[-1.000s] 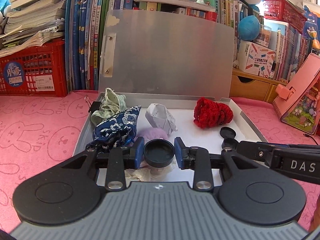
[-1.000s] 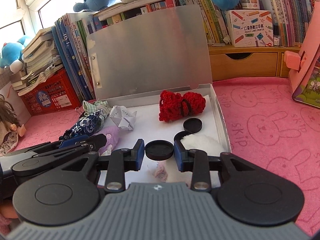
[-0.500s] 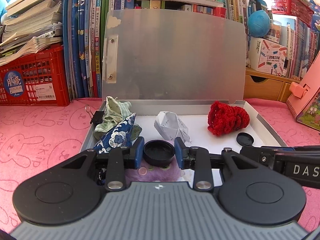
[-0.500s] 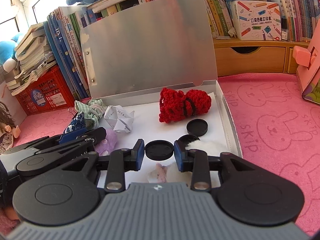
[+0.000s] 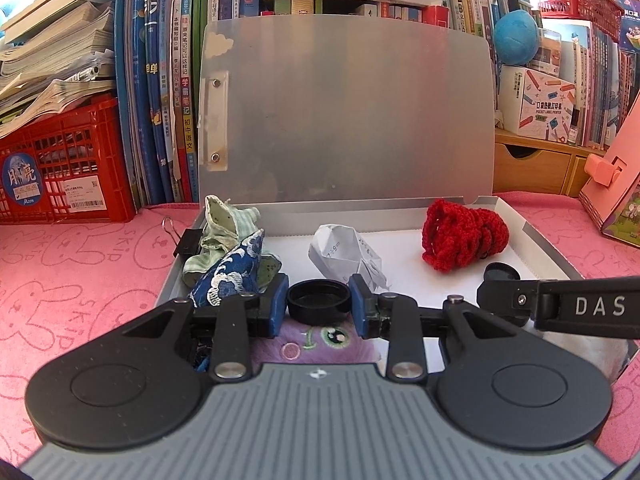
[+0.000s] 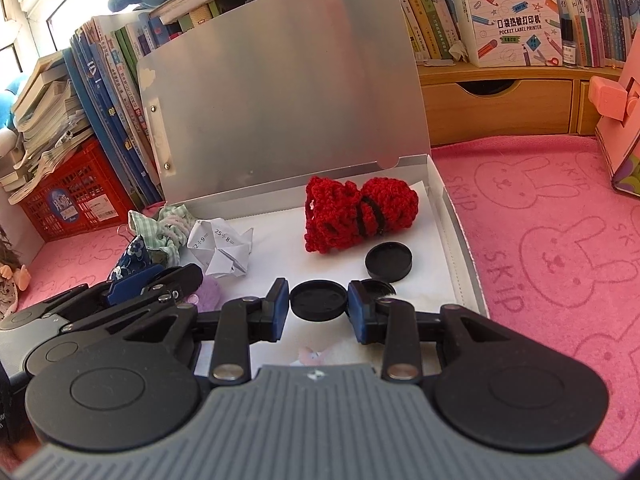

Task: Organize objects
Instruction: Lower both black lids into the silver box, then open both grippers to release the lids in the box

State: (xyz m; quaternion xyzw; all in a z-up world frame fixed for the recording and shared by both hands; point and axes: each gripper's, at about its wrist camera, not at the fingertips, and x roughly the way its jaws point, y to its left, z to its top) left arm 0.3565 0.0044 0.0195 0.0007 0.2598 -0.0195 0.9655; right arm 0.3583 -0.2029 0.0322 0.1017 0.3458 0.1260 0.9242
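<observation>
Both tools point forward and somewhat down over the near edge of an open grey box [image 5: 532, 236] on the pink desk [image 5: 80, 264]. The left tool [image 5: 319, 300] is closed on a black cap [image 5: 319, 298], its blue pads pressed to the cap's sides. The right tool [image 6: 318, 301] likewise grips a second black cap [image 6: 318, 300] between its pads.

The left view shows the right tool reaching in from the right edge, just above the box floor. Below the left tool lies a purple plush [image 5: 320, 340] with stitched eyes; the right view shows only a corner of it, behind the left tool's arm. The right view alone shows a loose cap [image 6: 389, 261] lying clear on the white floor and a further black rim just behind its right finger.

Inside the box lie red knitwear [image 6: 356, 214], a folded paper [image 6: 220, 248], and blue cloth [image 5: 230, 272] against green checked cloth [image 5: 224, 220] at the left wall. A binder clip [image 5: 180, 236] grips that wall. The lid [image 5: 344, 108] stands upright, hiding the lower books [image 5: 168, 80] behind. A red crate [image 5: 60, 160] sits left.
</observation>
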